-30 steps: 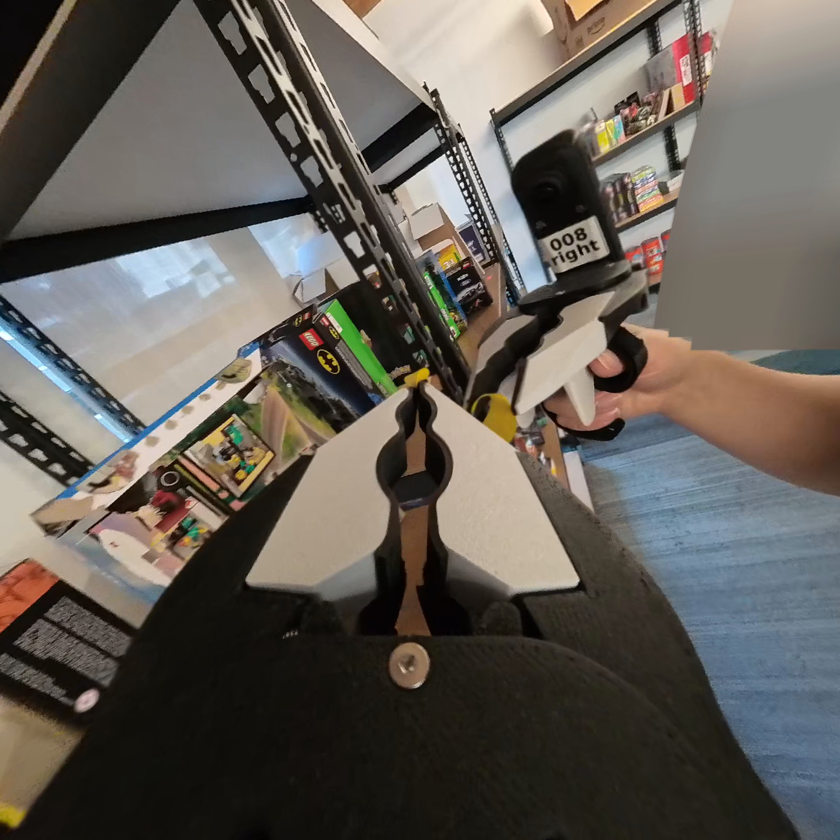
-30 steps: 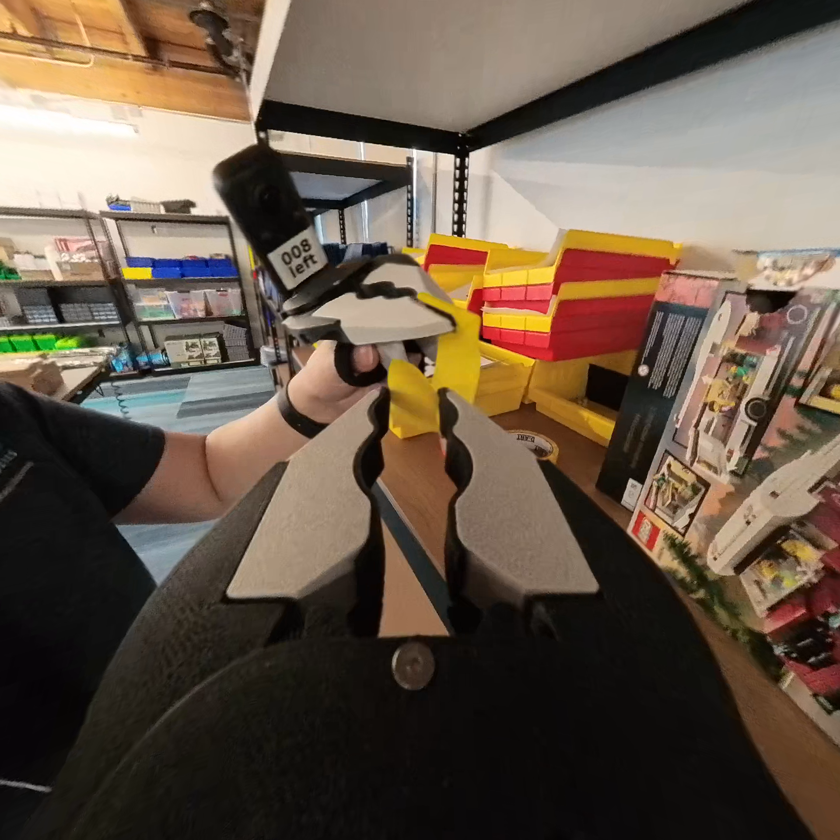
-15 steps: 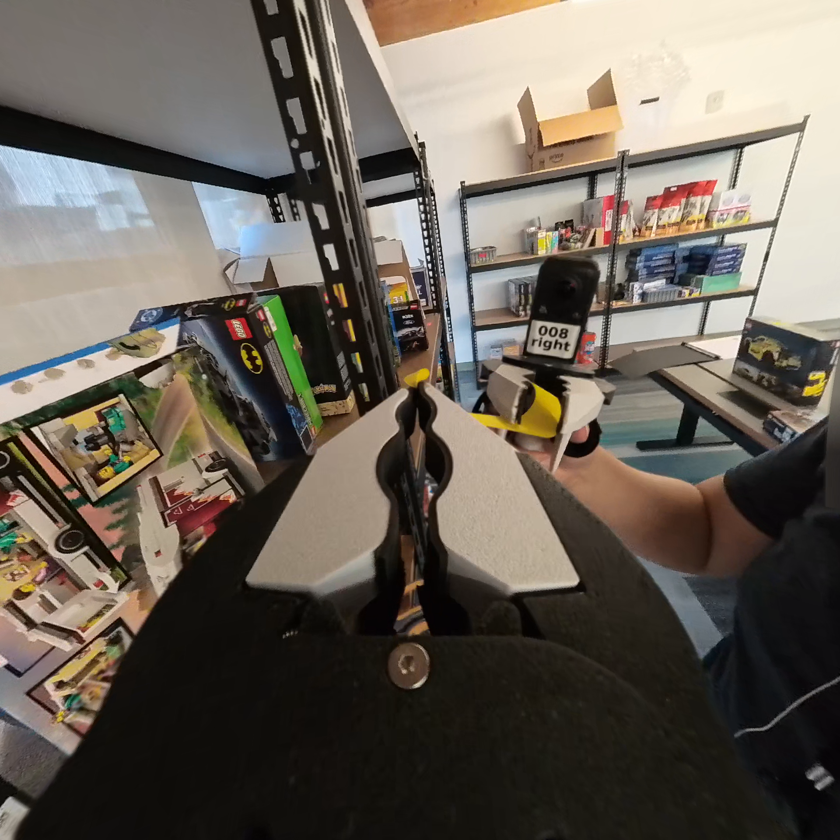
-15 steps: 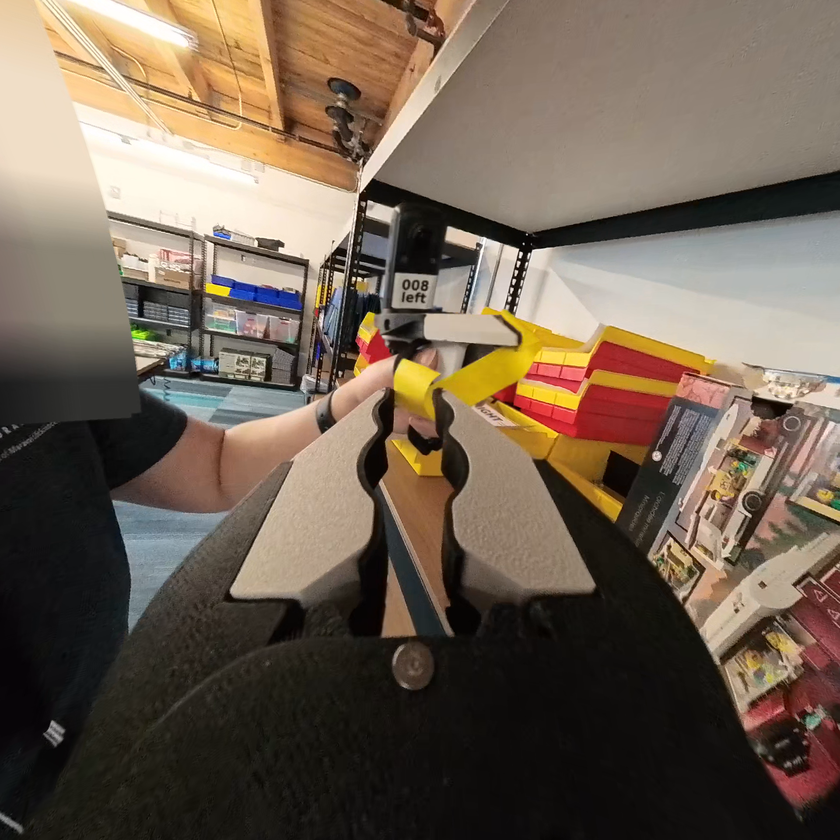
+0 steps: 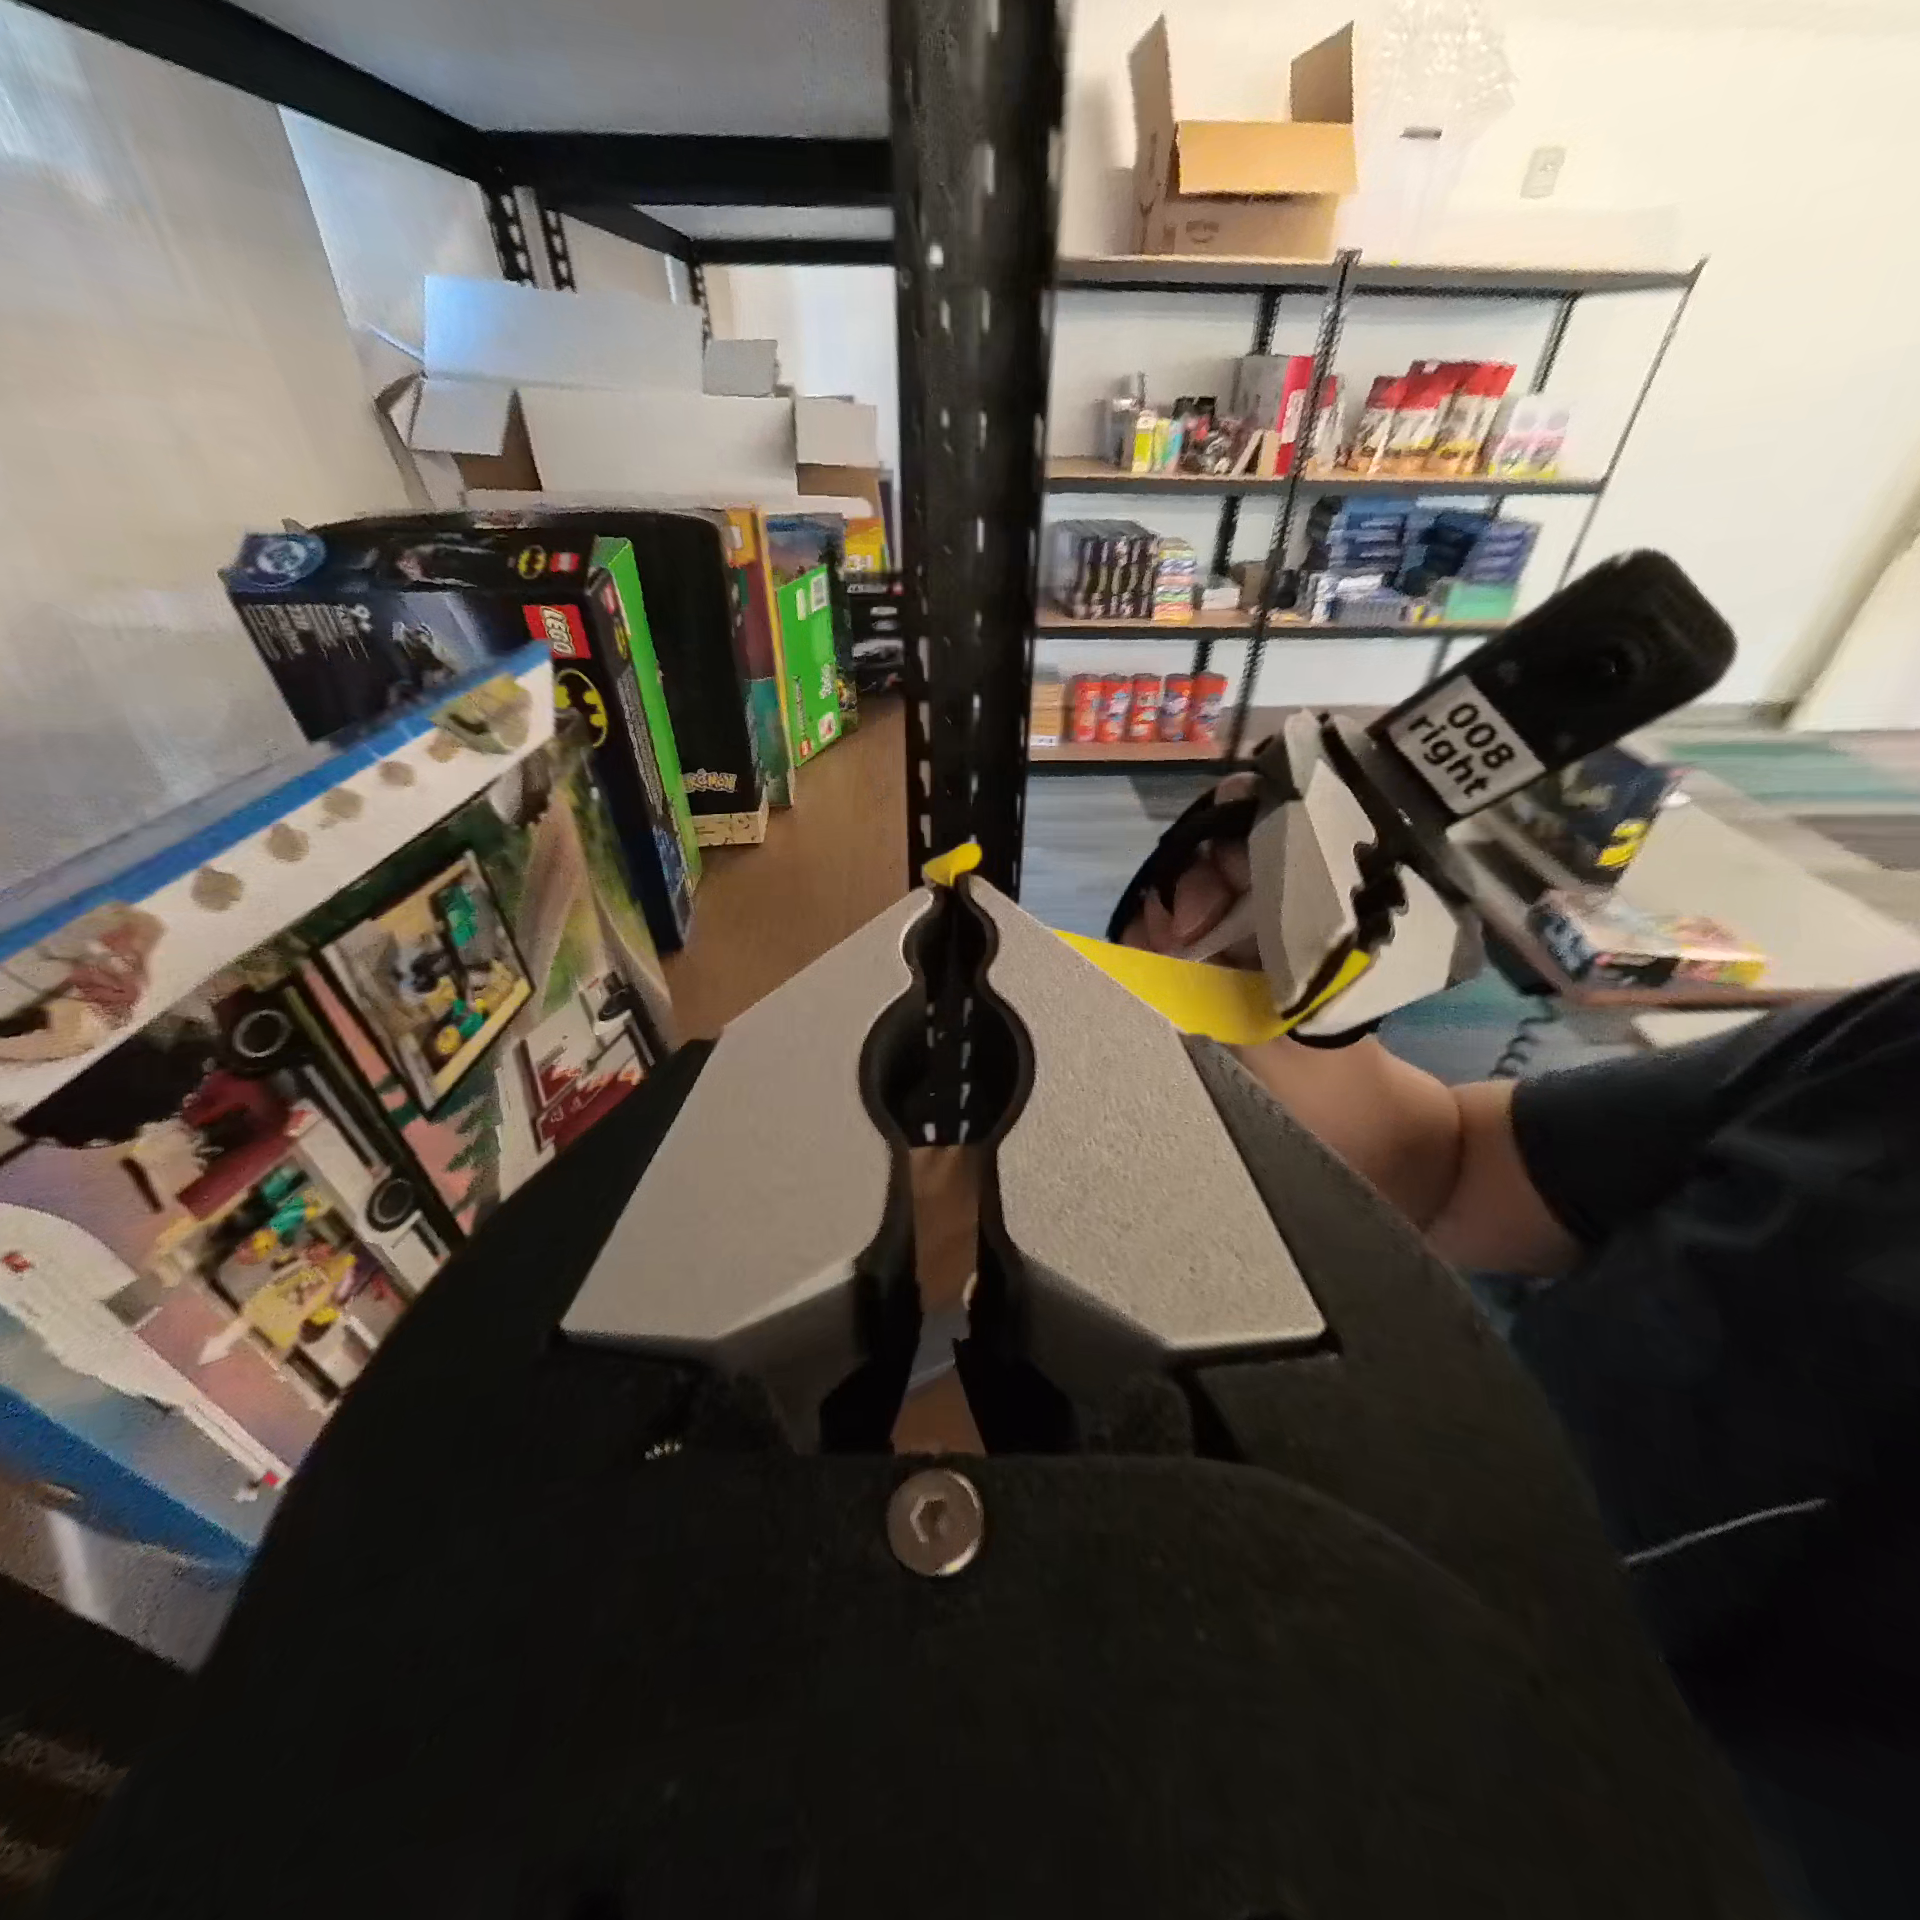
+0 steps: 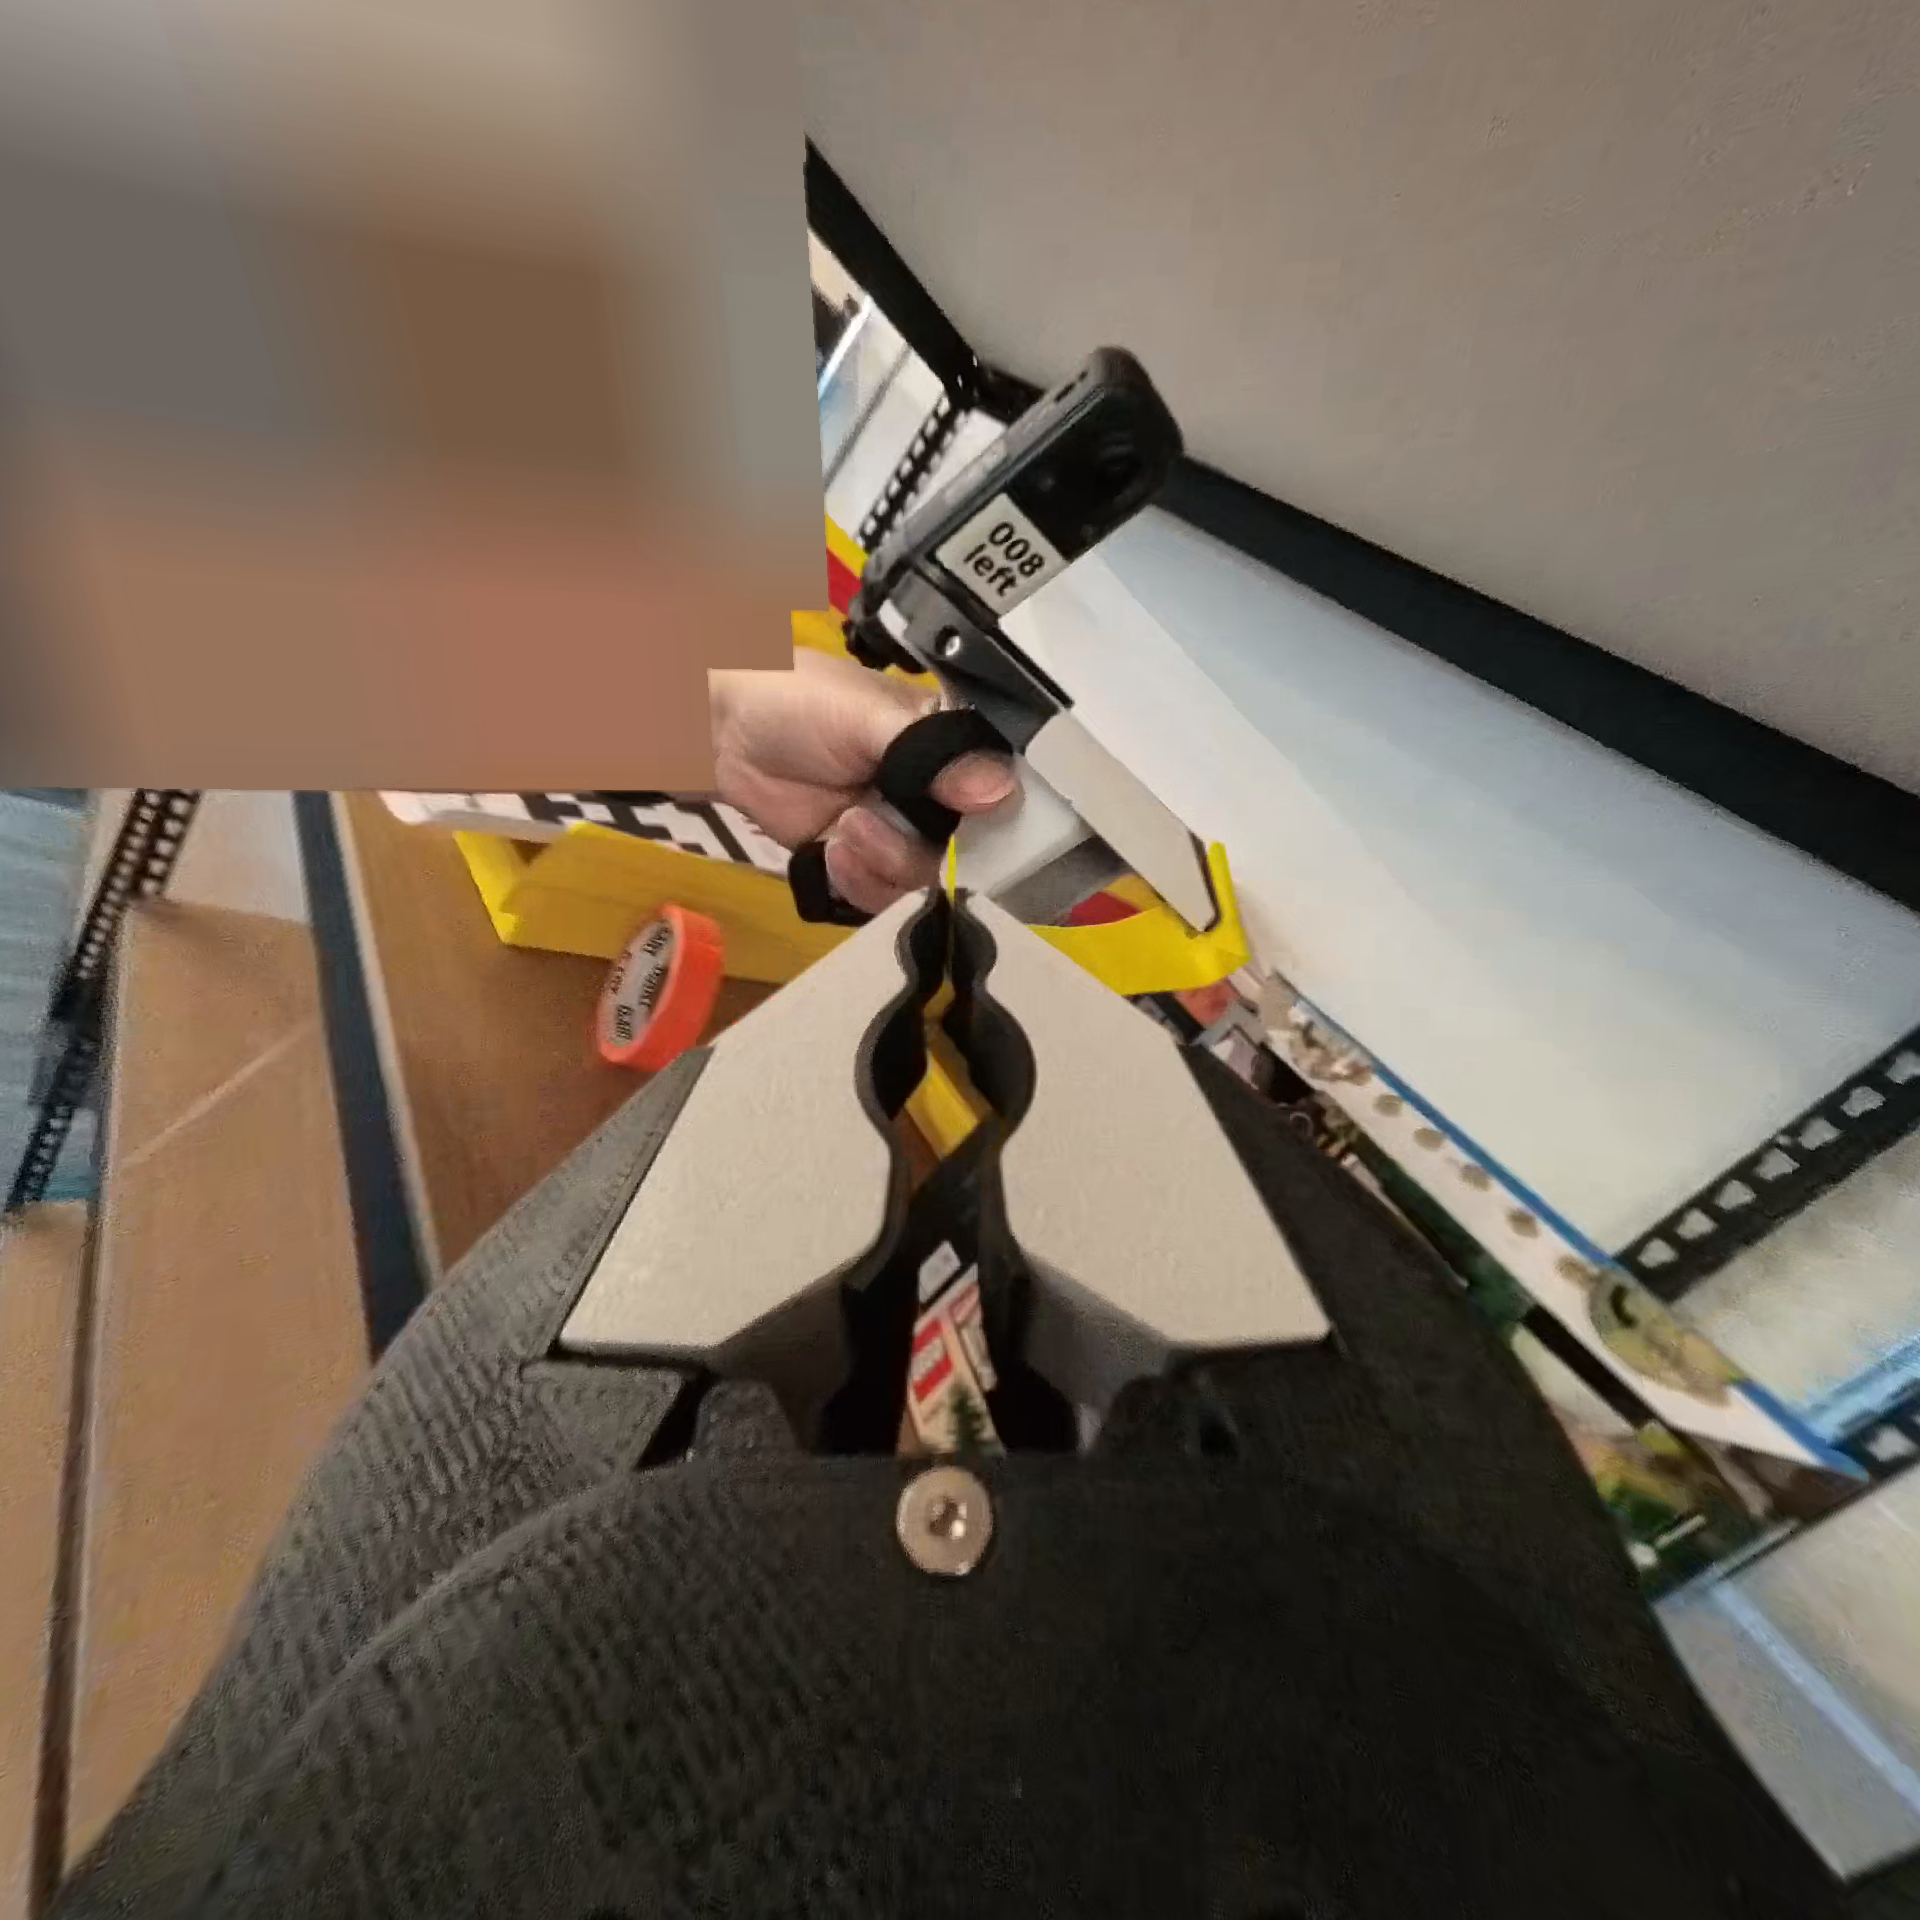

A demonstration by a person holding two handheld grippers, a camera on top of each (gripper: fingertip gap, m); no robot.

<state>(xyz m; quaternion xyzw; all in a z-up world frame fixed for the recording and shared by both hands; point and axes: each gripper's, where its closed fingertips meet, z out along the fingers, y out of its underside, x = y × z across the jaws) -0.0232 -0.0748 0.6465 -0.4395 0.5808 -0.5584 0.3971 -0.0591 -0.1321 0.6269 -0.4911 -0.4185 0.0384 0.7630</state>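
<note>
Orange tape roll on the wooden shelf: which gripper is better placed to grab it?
Right, probably. The orange tape roll lies just lower left of the right gripper; the left gripper is higher, farther off. Both are shut on the yellow tape strip between them, so either must release first.

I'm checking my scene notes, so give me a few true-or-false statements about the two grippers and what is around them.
1. The left gripper is shut on a flat yellow strip. True.
2. The right gripper is wide open. False: it is shut on the same strip.
3. A round orange tape roll lies on the brown wooden shelf. True.
4. The open brown cardboard box lies beside that roll. False: it sits on top of the far black shelving unit.
</note>
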